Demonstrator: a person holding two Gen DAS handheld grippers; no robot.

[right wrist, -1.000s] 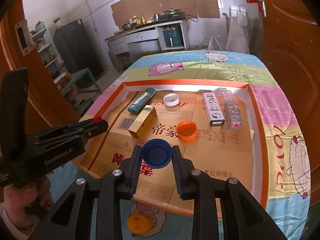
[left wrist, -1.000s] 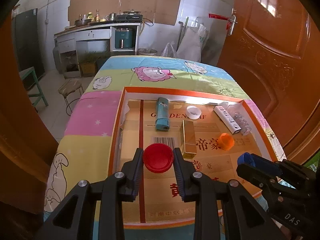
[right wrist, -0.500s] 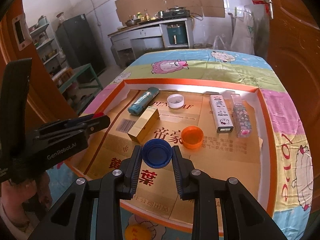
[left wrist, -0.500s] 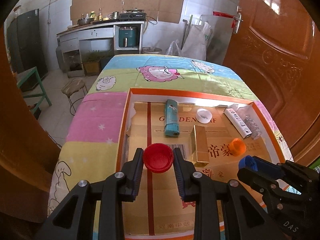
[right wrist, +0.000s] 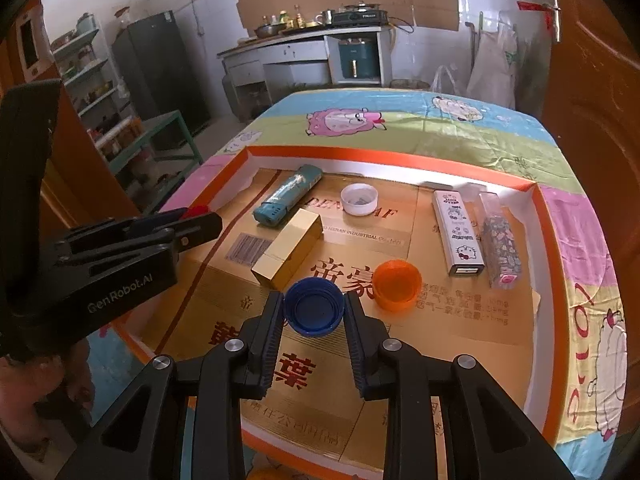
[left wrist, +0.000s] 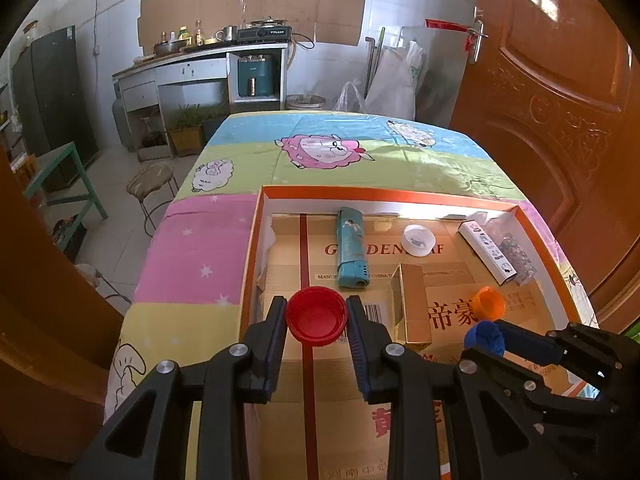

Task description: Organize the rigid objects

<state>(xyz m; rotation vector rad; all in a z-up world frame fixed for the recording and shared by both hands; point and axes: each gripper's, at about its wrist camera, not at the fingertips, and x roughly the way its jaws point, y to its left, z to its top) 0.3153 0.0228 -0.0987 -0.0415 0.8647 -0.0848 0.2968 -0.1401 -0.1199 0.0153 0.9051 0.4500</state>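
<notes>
My left gripper (left wrist: 316, 322) is shut on a red bottle cap (left wrist: 316, 315) and holds it above the near left part of the orange-rimmed box tray (left wrist: 384, 195). My right gripper (right wrist: 314, 312) is shut on a blue bottle cap (right wrist: 313, 311) above the tray's near middle (right wrist: 400, 159); it also shows in the left wrist view (left wrist: 485, 335). In the tray lie an orange cap (right wrist: 397, 285), a gold box (right wrist: 288, 246), a teal lighter (right wrist: 287, 195), a white cap (right wrist: 359, 199), a white Hello Kitty box (right wrist: 458, 233) and a clear patterned case (right wrist: 500, 246).
The tray sits on a table with a colourful cartoon cloth (left wrist: 328, 148). A wooden door (left wrist: 560, 80) stands at the right. A stool (left wrist: 154, 178) and green table (left wrist: 60, 176) stand at the left. A kitchen counter (left wrist: 200, 64) is at the back.
Both grippers have drawn back toward the near edge of the tray and risen a little, each still holding its cap. The objects in the tray have not moved.
</notes>
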